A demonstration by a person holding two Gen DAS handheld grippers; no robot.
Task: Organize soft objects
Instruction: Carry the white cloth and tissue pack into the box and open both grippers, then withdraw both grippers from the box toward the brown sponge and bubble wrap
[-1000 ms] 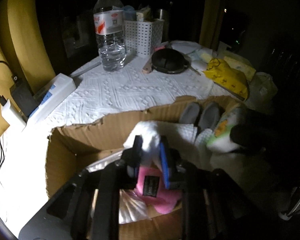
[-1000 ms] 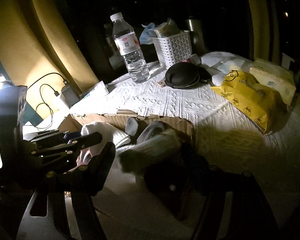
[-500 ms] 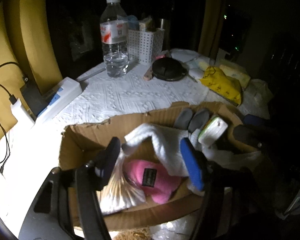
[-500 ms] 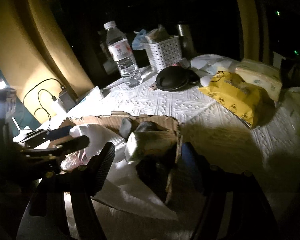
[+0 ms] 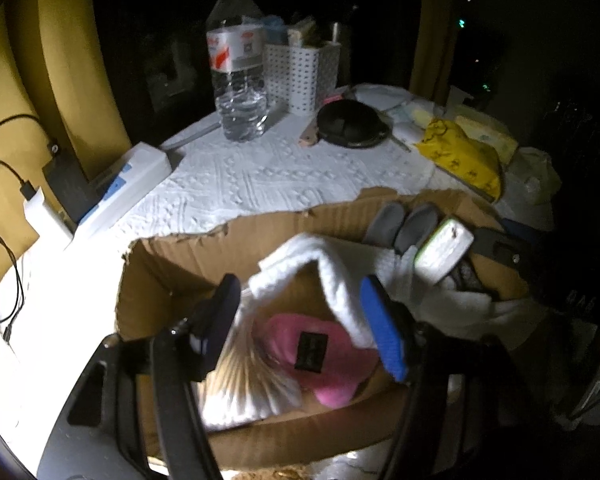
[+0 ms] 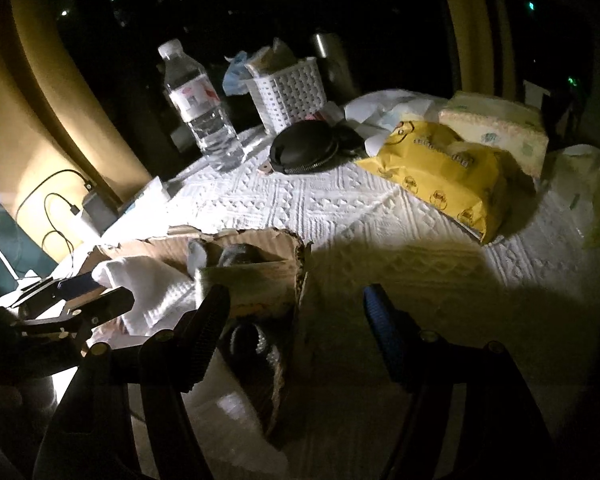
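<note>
I see a dark room, night outside | yellow curtains (image 5: 72,80) hanging left and right | desk (image 6: 340,208) under white embossed cloth | one harsh light pooling on it

Open tablecloth (image 6: 300,204) at centre; bottle (image 6: 204,120) and basket (image 6: 292,92) crowd twelve o'clock, yellow pack (image 6: 448,172) blocks two o'clock.

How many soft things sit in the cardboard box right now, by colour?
White: 1, the white towel
Pink: 1, the pink plush item
Grey: 2, the grey slippers
Total: 4 that can be told apart in the cardboard box; a clear bag and a pale packet also lie there, uncounted.
</note>
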